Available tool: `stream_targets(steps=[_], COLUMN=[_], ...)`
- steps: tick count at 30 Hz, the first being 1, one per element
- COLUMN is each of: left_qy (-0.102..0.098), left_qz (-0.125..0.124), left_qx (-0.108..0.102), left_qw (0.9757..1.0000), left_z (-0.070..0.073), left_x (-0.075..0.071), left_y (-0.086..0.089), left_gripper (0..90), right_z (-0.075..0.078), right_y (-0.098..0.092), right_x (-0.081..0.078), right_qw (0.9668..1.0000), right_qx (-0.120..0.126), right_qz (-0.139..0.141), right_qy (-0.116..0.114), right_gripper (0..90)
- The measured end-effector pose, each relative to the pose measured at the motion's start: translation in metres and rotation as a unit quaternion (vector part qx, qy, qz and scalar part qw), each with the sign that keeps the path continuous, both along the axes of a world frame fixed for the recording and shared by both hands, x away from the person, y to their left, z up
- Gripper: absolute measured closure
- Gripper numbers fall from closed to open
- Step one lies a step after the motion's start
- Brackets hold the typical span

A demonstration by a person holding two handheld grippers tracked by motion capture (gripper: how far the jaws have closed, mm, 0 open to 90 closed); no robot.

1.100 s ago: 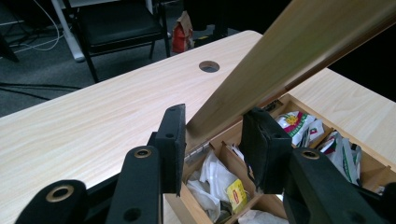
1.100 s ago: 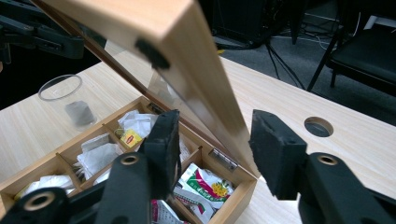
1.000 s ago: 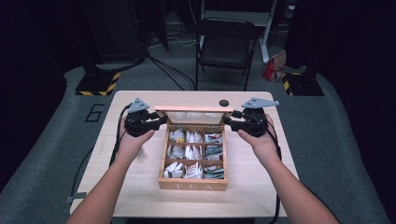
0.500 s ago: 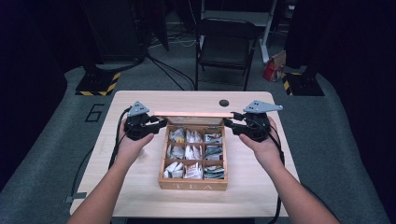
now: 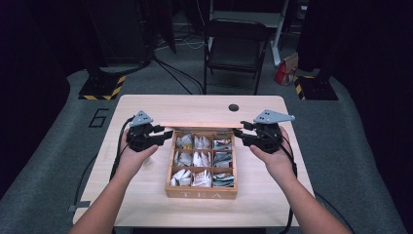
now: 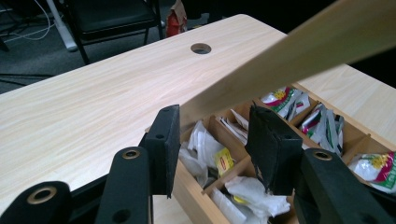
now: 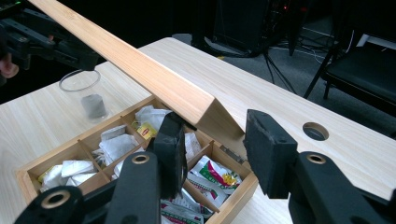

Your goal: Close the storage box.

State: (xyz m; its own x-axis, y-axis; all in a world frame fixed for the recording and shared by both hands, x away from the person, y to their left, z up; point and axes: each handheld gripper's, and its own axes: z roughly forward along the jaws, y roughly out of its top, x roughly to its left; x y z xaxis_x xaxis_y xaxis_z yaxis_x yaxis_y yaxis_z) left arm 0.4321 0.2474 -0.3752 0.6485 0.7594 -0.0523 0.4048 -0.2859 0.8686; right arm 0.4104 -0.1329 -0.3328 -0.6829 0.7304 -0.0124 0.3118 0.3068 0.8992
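Though hidden overhead, glass [image 7: 87, 95] beyond tea box [image 7: 140, 154]; both tongs wide, empty.

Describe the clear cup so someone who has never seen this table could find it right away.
Start at the wooden tea box in the middle of the table. The clear cup stands on the tabletop beside it, on the left gripper's side. It is the see-through item, with a grey lump inside.

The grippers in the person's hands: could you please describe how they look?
Both the left gripper and the right gripper are black, each topped by a grey three-cornered plate, with flat black jaw pads and brass-ringed holes. Black cables trail back along bare, sleeveless forearms.
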Motion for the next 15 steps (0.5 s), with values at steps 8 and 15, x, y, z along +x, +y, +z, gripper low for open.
stream_targets(steps=[8,15], left_qy=[-0.007,-0.013], left_qz=[-0.007,-0.015], left_qx=[-0.004,-0.002], left_qw=[0.9999,0.9998], left_z=[0.003,0.007], left_x=[-0.021,-0.036], left_y=[0.007,0.009], left_gripper=[52.1,51.8], right_z=[-0.006,-0.015], right_y=[0.000,-0.001], right_x=[-0.009,-0.018], right_qw=[1.0000,0.9999], right_qx=[0.002,-0.003], right_qz=[-0.002,0.002], right_qy=[-0.002,-0.014], right_gripper=[57.9,57.6])
